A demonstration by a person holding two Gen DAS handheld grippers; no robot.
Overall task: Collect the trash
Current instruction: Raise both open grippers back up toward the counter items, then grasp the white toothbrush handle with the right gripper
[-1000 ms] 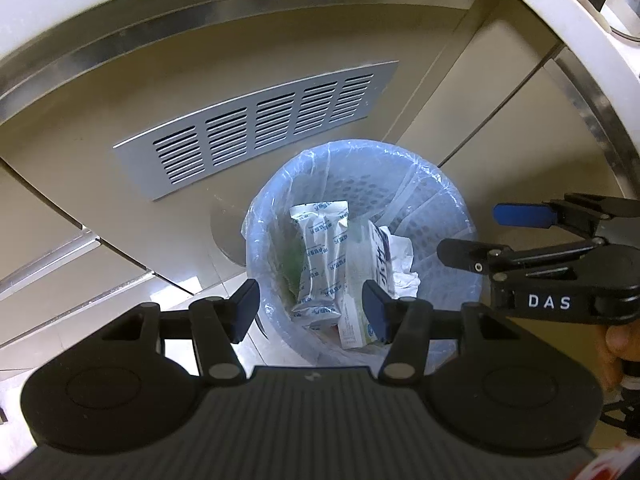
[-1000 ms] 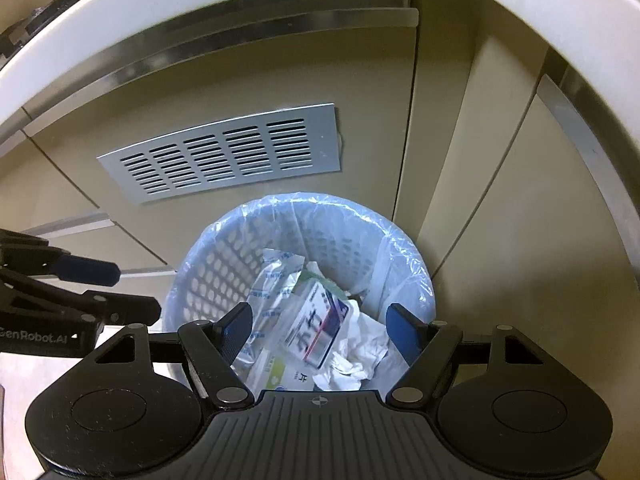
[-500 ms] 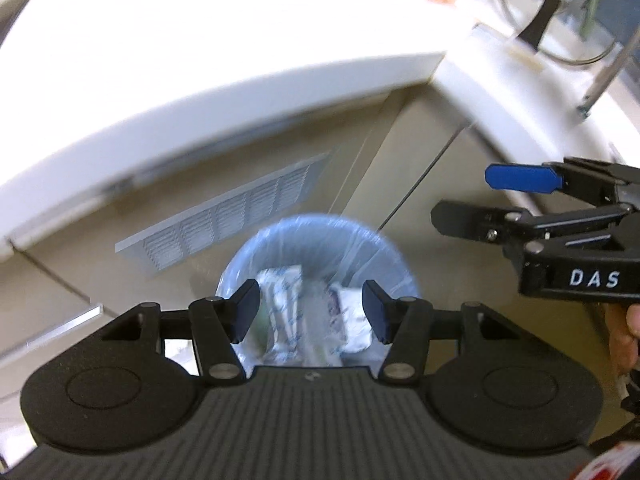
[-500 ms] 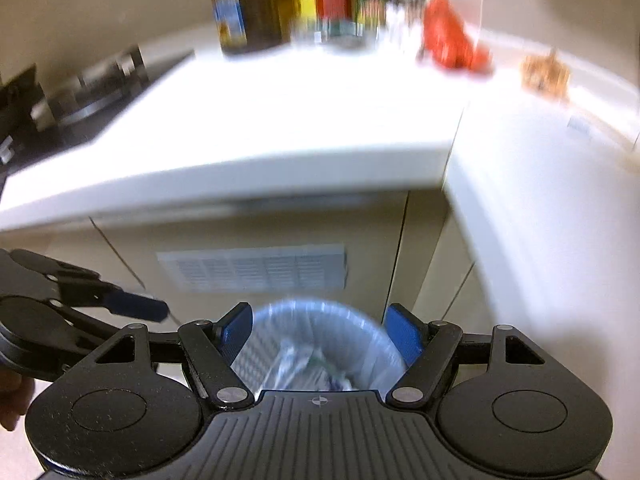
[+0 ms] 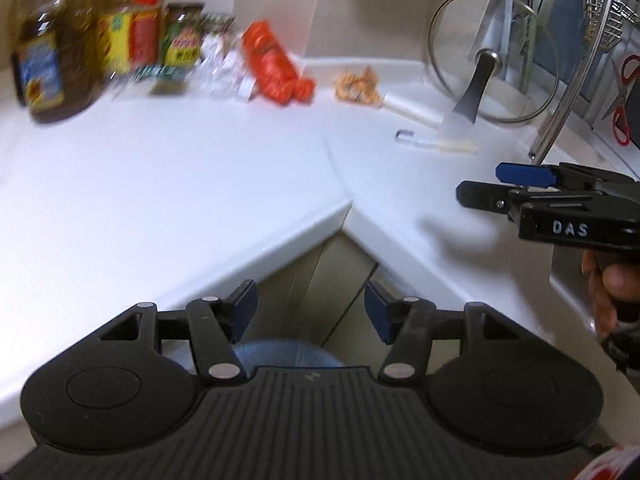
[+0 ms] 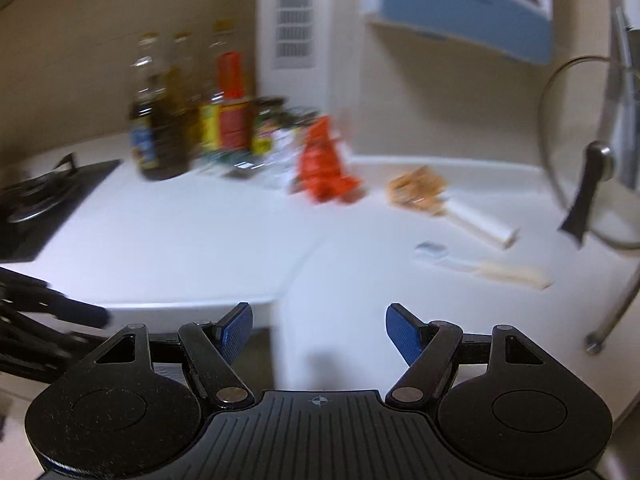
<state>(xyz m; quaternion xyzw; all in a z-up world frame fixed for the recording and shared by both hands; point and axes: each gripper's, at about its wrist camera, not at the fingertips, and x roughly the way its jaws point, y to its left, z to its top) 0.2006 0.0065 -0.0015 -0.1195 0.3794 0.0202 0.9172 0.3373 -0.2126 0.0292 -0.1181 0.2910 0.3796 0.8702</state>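
On the white worktop [image 5: 168,176] lie a crumpled red wrapper [image 5: 276,66] [image 6: 326,168], an orange-brown wrapper [image 5: 358,86] [image 6: 416,188], a white paper roll [image 5: 408,110] [image 6: 480,226] and small pale scraps [image 5: 436,142] [image 6: 512,272]. Only the blue-lined bin's rim [image 5: 280,354] shows, below the worktop's corner. My left gripper [image 5: 310,304] hangs over that corner with its jaws opening and nothing between them. My right gripper [image 6: 320,322] [image 5: 480,183] stands open and empty above the worktop's front edge, well short of the trash.
Oil and sauce bottles [image 6: 160,136] and jars [image 5: 184,40] crowd the back left. A gas hob [image 6: 36,200] lies at the left. A glass pot lid [image 5: 492,60] leans upright at the right, beside a wire dish rack [image 5: 608,4] and red scissors [image 5: 624,92].
Both grippers have risen from just over the bin to worktop height and tipped up. The view swung from the bin's contents to the worktop and the items along its back.
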